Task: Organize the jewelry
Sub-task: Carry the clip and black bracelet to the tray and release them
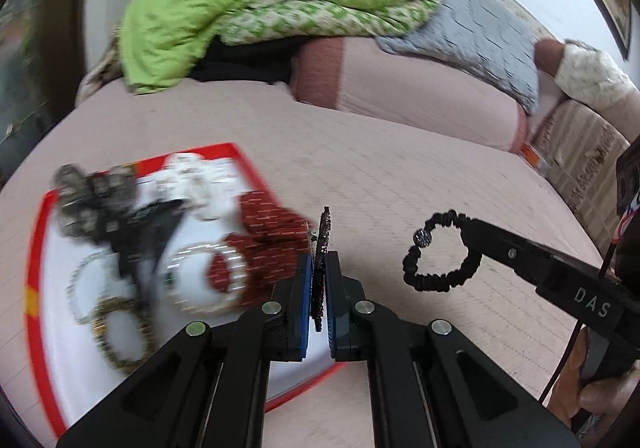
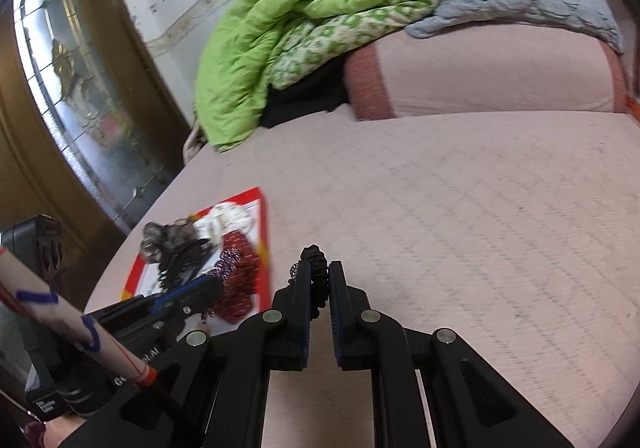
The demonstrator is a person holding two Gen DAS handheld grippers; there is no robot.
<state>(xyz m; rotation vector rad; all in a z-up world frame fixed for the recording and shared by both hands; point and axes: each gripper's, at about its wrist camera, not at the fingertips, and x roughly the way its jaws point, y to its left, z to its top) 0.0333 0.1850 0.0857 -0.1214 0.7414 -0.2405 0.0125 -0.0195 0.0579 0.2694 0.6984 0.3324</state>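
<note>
Left gripper (image 1: 319,268) clamped on a sparkly dark ornament (image 1: 321,244), edge-on between the pads, sticking out past the tips. Right gripper (image 2: 320,280) clamped on a black scrunchie (image 2: 316,268), loop hanging beyond the fingertips. Red tray (image 1: 36,248) of jewelry left of both.

The near bedsheet (image 2: 460,207) is matt pink woven cloth. The 2 grippers' fingers (image 1: 340,312) look matt black plastic with shiny metal pins. The scrunchie (image 1: 440,248) seems ruffled black fabric.
</note>
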